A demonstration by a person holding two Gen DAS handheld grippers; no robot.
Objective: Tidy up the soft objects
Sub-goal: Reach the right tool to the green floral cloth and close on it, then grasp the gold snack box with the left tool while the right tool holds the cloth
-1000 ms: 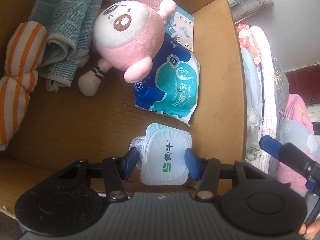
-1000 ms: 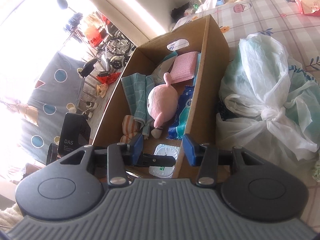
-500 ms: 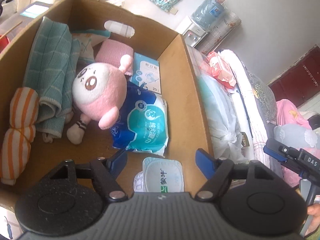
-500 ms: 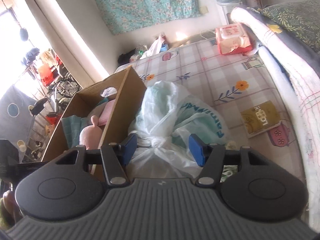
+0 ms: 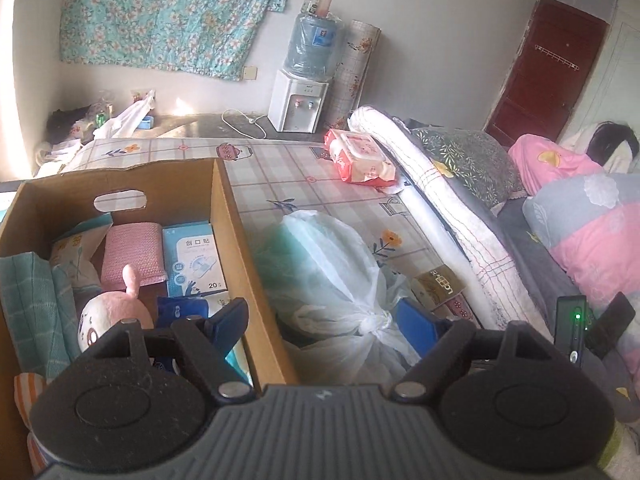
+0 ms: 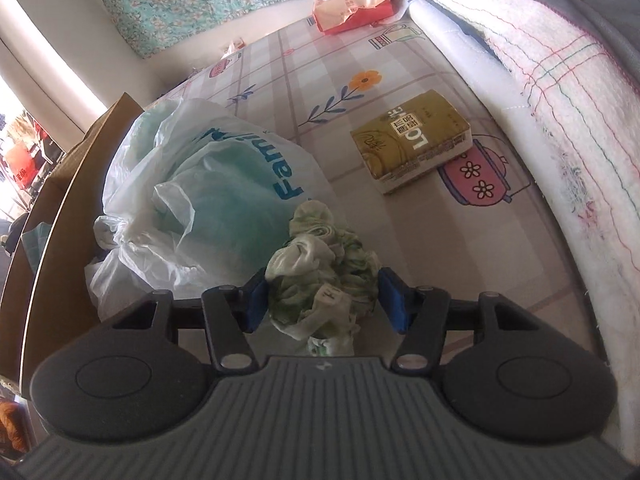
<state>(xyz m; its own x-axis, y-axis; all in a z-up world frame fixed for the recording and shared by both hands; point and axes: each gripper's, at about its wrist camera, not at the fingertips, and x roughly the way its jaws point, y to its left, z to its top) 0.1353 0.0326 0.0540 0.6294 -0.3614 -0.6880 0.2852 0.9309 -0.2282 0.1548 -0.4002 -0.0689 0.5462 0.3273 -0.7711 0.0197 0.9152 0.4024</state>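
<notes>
Right now left gripper (image 5: 324, 330) up above the bed, jaws spread wide and just been opening, nothing between the pads – one blue finger (image 5: 226, 326) over the cardboard box (image 5: 236, 240), the other (image 5: 418, 326) over the tied white plastic bag (image 5: 332, 280). Box on the checked bedsheet (image 5: 320, 184), packed: pink plush toy (image 5: 114, 318), teal towel (image 5: 28, 300), pink knitted cloth (image 5: 130, 254), light blue plaster box (image 5: 192, 258), blue wet-wipe pack (image 5: 182, 308), orange-striped roll (image 5: 26, 390) at the near corner. Plastic bag just beside the box's right wall, touching it. Red wet-wipe packet (image 5: 360, 156) further up the sheet, near the rolled quilt (image 5: 432, 216). Right gripper (image 6: 322, 300) low over the sheet, pointing down, jaws partly apart and just been closing a little, bunched green-and-white cloth (image 6: 324, 276) between them – left pad touching it, right pad looks slightly off, not clearly squeezing. Cloth lying on the sheet against the near end of the plastic bag (image 6: 208, 184). Gold tissue pack (image 6: 412, 140) lying flat well apart from the cloth, near the quilt edge (image 6: 560, 92)
</notes>
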